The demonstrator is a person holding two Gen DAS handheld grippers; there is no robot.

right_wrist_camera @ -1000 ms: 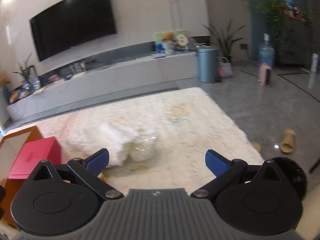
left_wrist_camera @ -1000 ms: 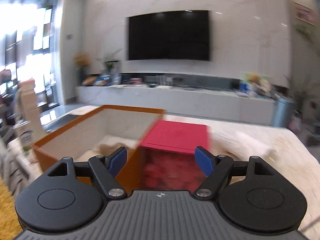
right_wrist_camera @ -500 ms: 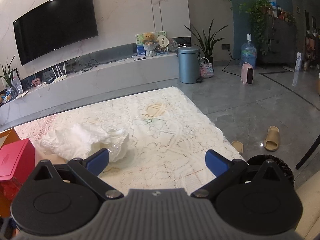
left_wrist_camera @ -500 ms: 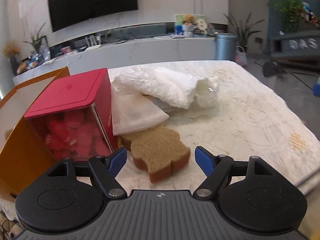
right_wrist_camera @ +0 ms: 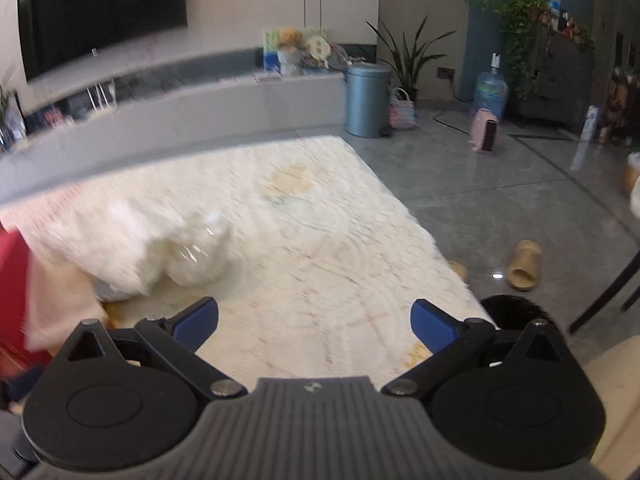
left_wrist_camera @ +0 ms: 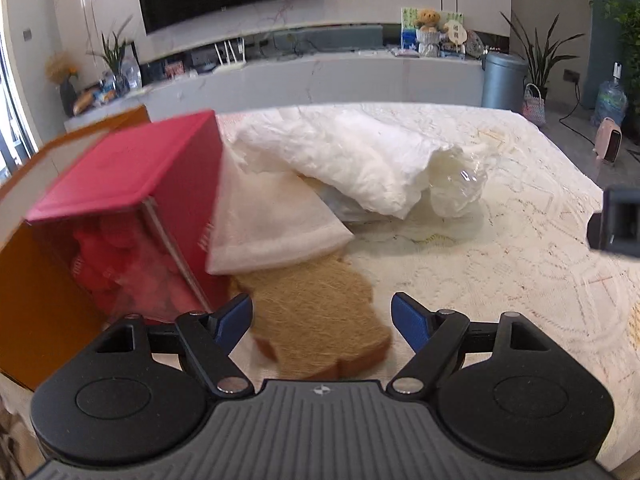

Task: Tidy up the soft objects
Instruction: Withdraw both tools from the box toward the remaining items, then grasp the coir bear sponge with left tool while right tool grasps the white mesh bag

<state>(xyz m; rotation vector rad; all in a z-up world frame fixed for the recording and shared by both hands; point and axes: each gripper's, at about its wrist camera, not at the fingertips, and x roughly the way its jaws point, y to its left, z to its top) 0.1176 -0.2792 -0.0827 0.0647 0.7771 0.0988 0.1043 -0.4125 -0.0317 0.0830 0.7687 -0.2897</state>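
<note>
A brown bread-shaped cushion point(left_wrist_camera: 320, 320) lies flat on the lace-covered table point(left_wrist_camera: 520, 272), right in front of my open left gripper point(left_wrist_camera: 322, 318), partly between its blue fingertips. A white foam sheet point(left_wrist_camera: 268, 224) overlaps its far end. Behind them lies a crumpled white plastic-wrapped bundle point(left_wrist_camera: 360, 160), also blurred in the right wrist view point(right_wrist_camera: 132, 240). A red box point(left_wrist_camera: 132, 216) of red soft pieces leans against an orange box point(left_wrist_camera: 36, 292) at the left. My right gripper point(right_wrist_camera: 314, 322) hovers open over bare tablecloth, holding nothing.
Part of the right gripper's body point(left_wrist_camera: 618, 220) shows at the right edge of the left wrist view. The table's right edge point(right_wrist_camera: 432, 248) drops to a grey floor with slippers point(right_wrist_camera: 524, 266). A TV console point(left_wrist_camera: 320, 76) and a bin point(left_wrist_camera: 502, 80) stand beyond.
My left gripper has swung right from the orange box and moved closer to the bread-shaped cushion. The right wrist view has shifted left and is motion-blurred. Both grippers have stayed open.
</note>
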